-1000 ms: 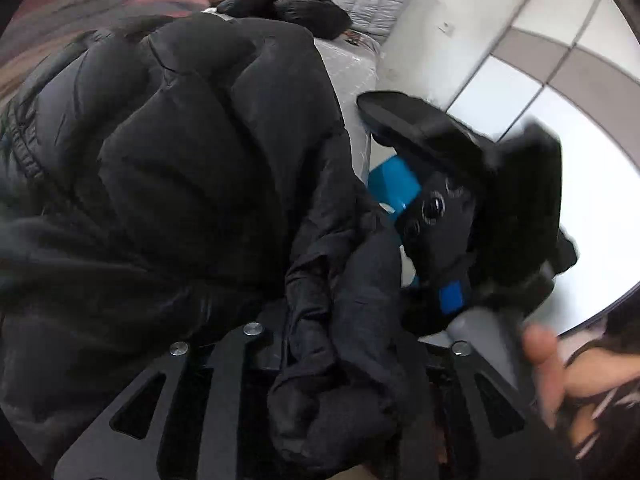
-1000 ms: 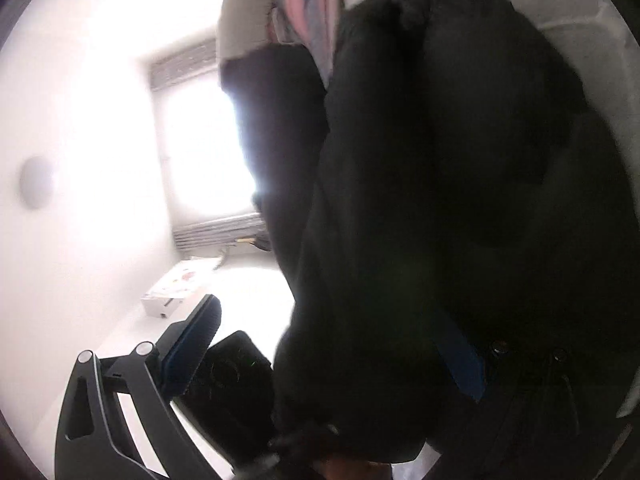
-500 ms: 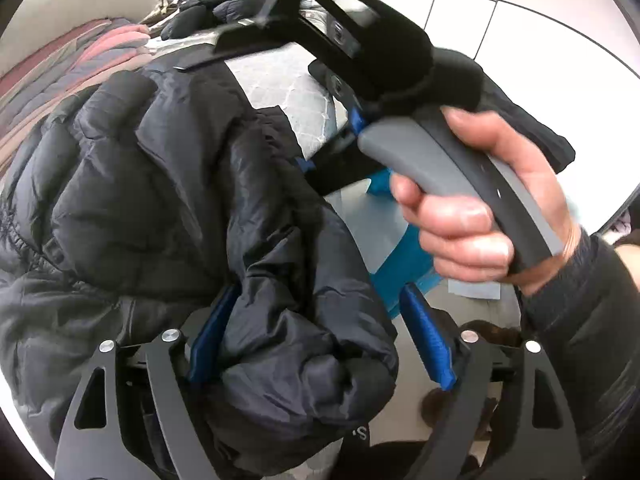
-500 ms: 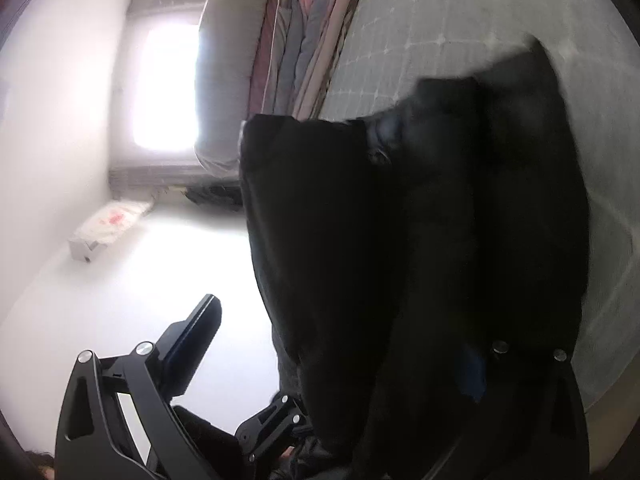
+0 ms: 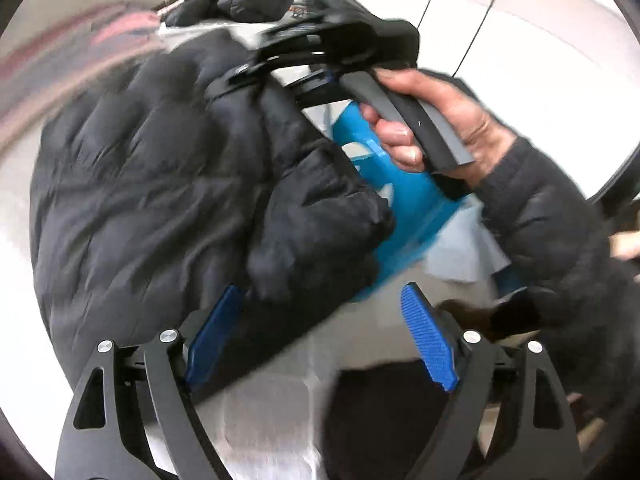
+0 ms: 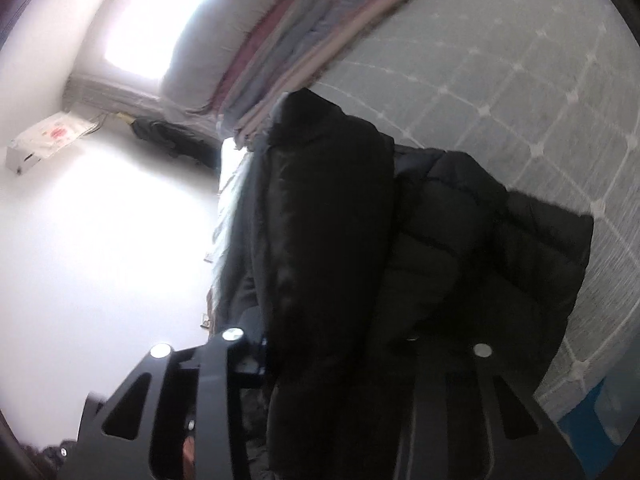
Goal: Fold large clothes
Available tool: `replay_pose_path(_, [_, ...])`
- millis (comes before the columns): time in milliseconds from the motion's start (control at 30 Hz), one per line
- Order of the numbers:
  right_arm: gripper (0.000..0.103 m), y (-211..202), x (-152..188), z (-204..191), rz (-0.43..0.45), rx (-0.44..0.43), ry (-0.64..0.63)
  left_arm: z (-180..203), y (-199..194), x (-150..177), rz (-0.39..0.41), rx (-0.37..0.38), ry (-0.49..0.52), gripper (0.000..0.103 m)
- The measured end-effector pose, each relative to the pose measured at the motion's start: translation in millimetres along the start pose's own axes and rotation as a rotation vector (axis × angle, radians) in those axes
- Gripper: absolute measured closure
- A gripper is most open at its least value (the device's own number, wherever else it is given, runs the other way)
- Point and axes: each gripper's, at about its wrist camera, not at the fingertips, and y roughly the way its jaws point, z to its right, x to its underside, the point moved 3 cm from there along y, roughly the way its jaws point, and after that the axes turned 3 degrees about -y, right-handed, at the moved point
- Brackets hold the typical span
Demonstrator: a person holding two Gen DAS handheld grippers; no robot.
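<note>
- We've got the black puffer jacket (image 5: 152, 184) bunched on the quilted grey mattress (image 6: 520, 80), one fold hanging over the bed edge.
- Our left gripper (image 5: 320, 332) has its fingers spread wide; the jacket's lower fold sits between the blue pads (image 5: 428, 340) but they aren't pressing it (left pad just brushes the fabric, right pad is clear).
- Our right gripper (image 6: 340, 360) has just been closing, and its fingers are clamped on a thick fold of the jacket. From the left wrist view our right hand (image 5: 436, 128) is wrapped round its grey handle.
- Containers: a blue bin (image 5: 404, 200) beside the bed, with pale cloth (image 5: 464, 248) at it (whether inside or beside it, we can't tell).
- Writing: a white box (image 6: 44, 140) on the floor has a red mark, too blurry to read.
- Striped blanket (image 6: 320, 28) at the mattress's far end.
</note>
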Motion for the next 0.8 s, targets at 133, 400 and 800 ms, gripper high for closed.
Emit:
replay_pose_path(133, [0.068, -14, 7, -11, 0.014, -0.022, -0.045, -35, -36, -1, 0.114, 0.032, -0.103, 0.022])
replay_pose_path(400, [0.061, -3, 34, 54, 0.052, -0.044, 0.150, -95, -7, -16, 0.124, 0.041, -0.248, 0.022])
replay_pose_path(800, [0.013, -70, 18, -85, 0.433, 0.046, 0.009, -95, 3, -13, 0.096, 0.024, -0.258, 0.019])
